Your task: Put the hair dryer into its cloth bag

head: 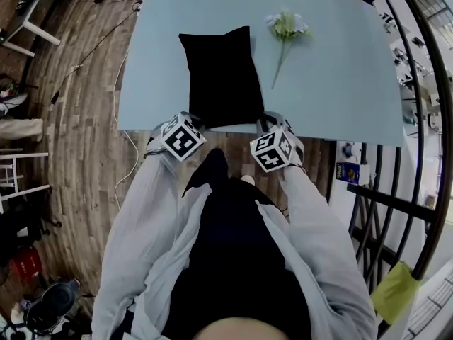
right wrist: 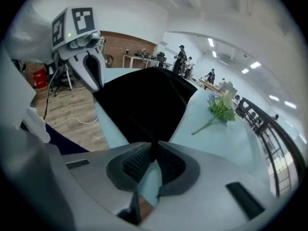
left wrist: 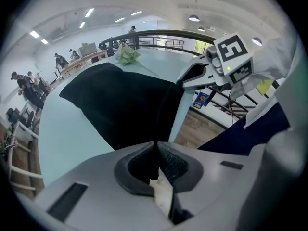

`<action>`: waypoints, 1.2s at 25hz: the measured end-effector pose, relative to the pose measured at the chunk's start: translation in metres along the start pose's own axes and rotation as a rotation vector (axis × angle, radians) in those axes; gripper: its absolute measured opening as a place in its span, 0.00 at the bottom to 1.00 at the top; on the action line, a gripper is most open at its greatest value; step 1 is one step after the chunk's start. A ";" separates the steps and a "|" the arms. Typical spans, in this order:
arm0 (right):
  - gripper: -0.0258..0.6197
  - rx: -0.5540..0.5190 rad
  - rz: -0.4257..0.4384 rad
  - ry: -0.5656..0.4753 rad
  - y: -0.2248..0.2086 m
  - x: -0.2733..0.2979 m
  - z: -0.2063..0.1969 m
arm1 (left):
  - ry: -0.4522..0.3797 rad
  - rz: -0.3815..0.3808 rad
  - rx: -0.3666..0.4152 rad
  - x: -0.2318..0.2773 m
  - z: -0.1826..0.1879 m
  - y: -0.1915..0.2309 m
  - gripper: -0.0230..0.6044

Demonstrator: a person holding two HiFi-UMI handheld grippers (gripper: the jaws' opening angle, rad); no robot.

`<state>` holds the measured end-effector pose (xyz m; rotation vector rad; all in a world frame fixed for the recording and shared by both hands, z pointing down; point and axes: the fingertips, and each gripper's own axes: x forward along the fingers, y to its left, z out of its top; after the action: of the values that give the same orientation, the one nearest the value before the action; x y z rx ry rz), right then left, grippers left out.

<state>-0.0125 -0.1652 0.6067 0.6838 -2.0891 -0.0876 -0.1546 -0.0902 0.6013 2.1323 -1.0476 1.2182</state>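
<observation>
Black cloth bag (head: pixel 221 73) lies on pale blue table (head: pixel 340 83), long axis away from person | left gripper (left wrist: pixel 155 146), right gripper (right wrist: pixel 154 148): jaws pinched shut on its near corners, equally near | hair dryer unseen

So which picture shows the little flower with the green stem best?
The head view: the pale flower sprig lies whole on the light blue table, blossoms and stem clear. The right gripper view shows it too, low from the side. The left gripper view shows only a green clump beyond the black cloth bag.
</observation>
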 end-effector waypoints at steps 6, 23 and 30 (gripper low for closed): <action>0.12 0.038 0.008 -0.021 -0.001 0.001 -0.003 | -0.058 0.049 -0.084 0.003 -0.002 0.000 0.09; 0.57 0.575 0.168 -0.347 -0.011 -0.103 -0.028 | -0.650 0.054 -0.523 -0.060 0.036 -0.048 0.45; 0.54 0.746 0.190 -0.525 -0.023 -0.176 -0.017 | -0.877 -0.098 -0.487 -0.116 0.091 -0.098 0.42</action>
<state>0.0874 -0.0936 0.4777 0.9608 -2.6953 0.7239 -0.0662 -0.0507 0.4530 2.2637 -1.3616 -0.1036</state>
